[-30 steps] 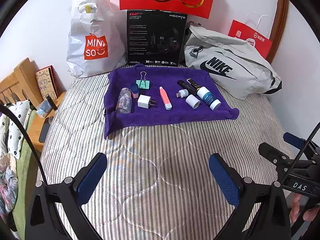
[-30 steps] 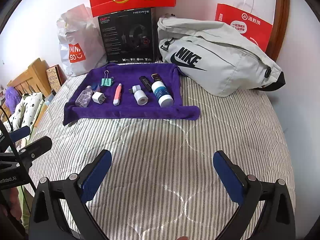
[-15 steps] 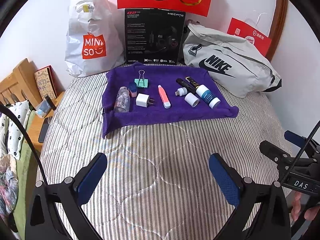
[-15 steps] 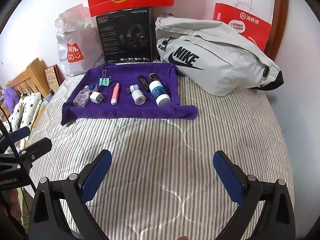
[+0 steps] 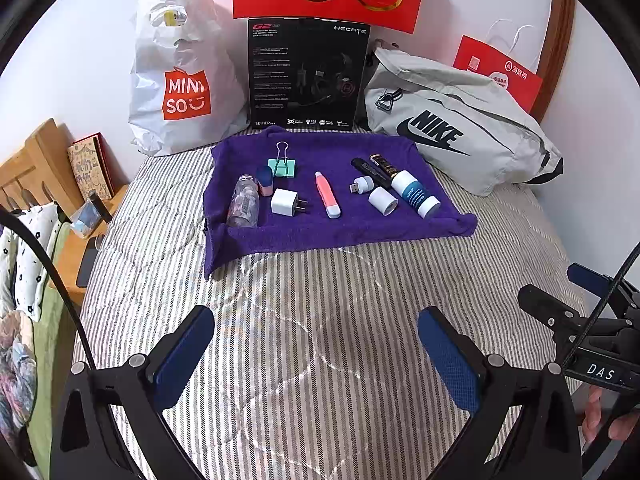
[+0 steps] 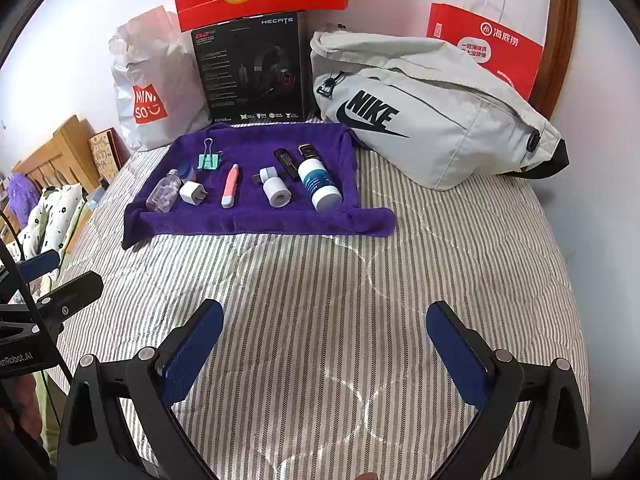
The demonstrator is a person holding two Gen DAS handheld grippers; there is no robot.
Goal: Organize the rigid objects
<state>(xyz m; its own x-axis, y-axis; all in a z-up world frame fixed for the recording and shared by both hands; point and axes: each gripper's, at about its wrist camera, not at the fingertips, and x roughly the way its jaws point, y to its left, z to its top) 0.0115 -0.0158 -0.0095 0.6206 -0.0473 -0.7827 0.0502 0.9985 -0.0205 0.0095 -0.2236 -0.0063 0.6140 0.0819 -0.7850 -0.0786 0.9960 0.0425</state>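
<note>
Striped bedding [image 5: 320,340] fills the foreground, w/ a purple towel [image 5: 320,228] spread toward the wall and bags + a black box [image 5: 308,74] stacked behind it.

What's changed over the last sec: nothing on the towel has moved; only your cams have shifted a bit, so the towel sits slightly diff in both views. For the task that means no item has been relocated in this stretch.

L to R on the towel: clear bottle [image 5: 243,206] lying down, small blue-capped pink piece [image 5: 264,180] just beside it, teal binder clip [image 5: 282,166] behind, white plug [image 5: 285,202], pink pen-shaped tool [image 5: 328,200], small white USB piece [image 5: 361,184], white roll [image 5: 383,201], black stick [image 5: 370,172] and a dark gold-marked tube [image 5: 383,165] behind, white/blue bottle [image 5: 415,194] on its side. Roughly a row already — could be sorted or waiting to be sorted, can't say.

Your left gripper [image 5: 316,352] hangs over bare bedding, jaws wide apart, holding nothing. Your right gripper [image 6: 324,344] is the same: spread wide, empty, well short of the towel.
</note>
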